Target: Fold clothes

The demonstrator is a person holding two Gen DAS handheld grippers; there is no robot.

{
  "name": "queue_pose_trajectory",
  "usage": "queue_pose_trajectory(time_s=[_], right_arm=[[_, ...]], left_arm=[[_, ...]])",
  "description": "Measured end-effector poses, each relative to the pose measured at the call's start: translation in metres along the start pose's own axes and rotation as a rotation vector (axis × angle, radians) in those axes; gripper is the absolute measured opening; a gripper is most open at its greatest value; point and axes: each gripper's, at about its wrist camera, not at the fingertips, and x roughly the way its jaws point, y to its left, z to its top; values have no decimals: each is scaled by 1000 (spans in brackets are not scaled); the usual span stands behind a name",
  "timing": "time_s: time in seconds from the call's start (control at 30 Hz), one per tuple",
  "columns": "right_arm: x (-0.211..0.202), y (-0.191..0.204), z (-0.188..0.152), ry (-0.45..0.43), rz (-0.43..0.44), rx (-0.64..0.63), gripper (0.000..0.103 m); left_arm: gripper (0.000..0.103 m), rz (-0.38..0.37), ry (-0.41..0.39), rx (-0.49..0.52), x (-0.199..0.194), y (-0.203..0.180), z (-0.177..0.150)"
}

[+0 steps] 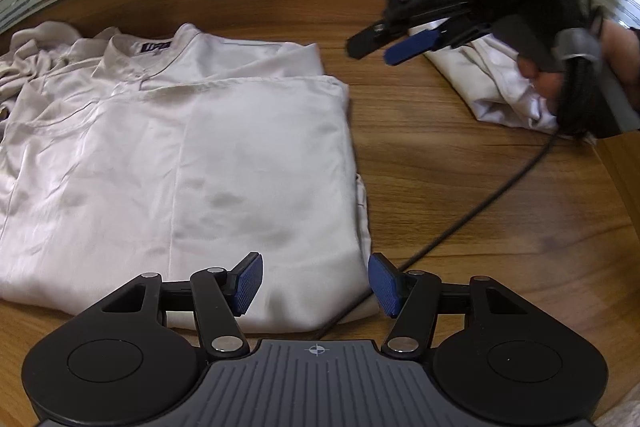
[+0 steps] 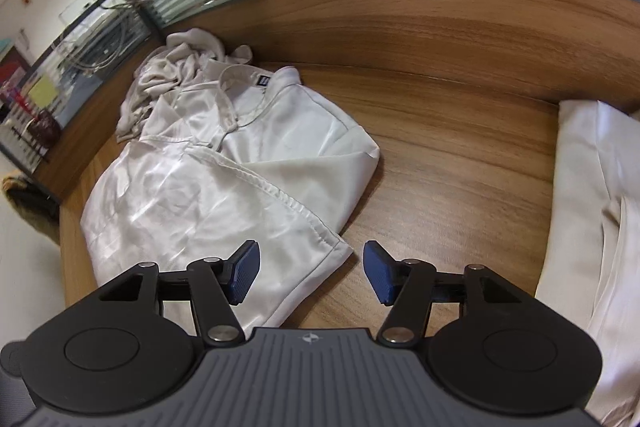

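Left jaws: parted about halfway, nothing between the blue pads; the left gripper [image 1: 316, 285] hangs low over the near hem of the shirt [image 1: 192, 163].
Right jaws: also parted, holding nothing; the right gripper [image 2: 312, 275] sits over the shirt's near right corner, one pad above cloth, the other above bare wood.
Shirt: lies flat on the table [image 1: 460, 187], collar and dark label [image 1: 156, 47] at the far end, one side panel already laid over the body.
Step in hand: likely taking the hem to fold it up toward the collar.
How to do it well: pinch both near corners at the same depth, catch every layer, lift evenly — a lopsided pull would slew the folded panel.
Cable: a black cable [image 1: 460, 227] runs past the hem corner; keep it out of the pinch.
Fabric: pale, satiny, thin and slippery, with soft creases and a stitched edge.
Pads: ribbed blue, good for smooth cloth.
Table: wood-grain, smooth.
Other cloth: a crumpled heap [image 2: 180, 67] beyond the collar — a folded stack [image 2: 592, 207] well apart on the right.
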Motion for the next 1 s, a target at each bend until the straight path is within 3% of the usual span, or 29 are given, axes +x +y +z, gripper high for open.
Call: queue_pose_trajectory(time_s=[0.1, 0.23, 0.43, 0.53, 0.67, 0.83, 1.0], right_arm=[[-14, -1, 1, 26, 54, -39, 67], [-38, -1, 0, 53, 91, -95, 81], [-55, -6, -10, 119, -27, -182, 88], [-46, -15, -13, 126, -96, -169, 88], [-29, -24, -13, 104, -138, -122, 88], [1, -33, 1, 77, -102, -5, 88], [27, -33, 16, 84, -63, 26, 88]], left_arm=[[62, -14, 11, -11, -1, 0, -1], [61, -42, 19, -36, -5, -6, -3], [60, 0, 33, -9, 2, -24, -9], [36, 31, 52, 4, 10, -28, -11], [35, 58, 47, 20, 12, -30, -11], [41, 63, 34, 61, 6, -37, -10], [42, 62, 57, 94, 7, -44, -15]])
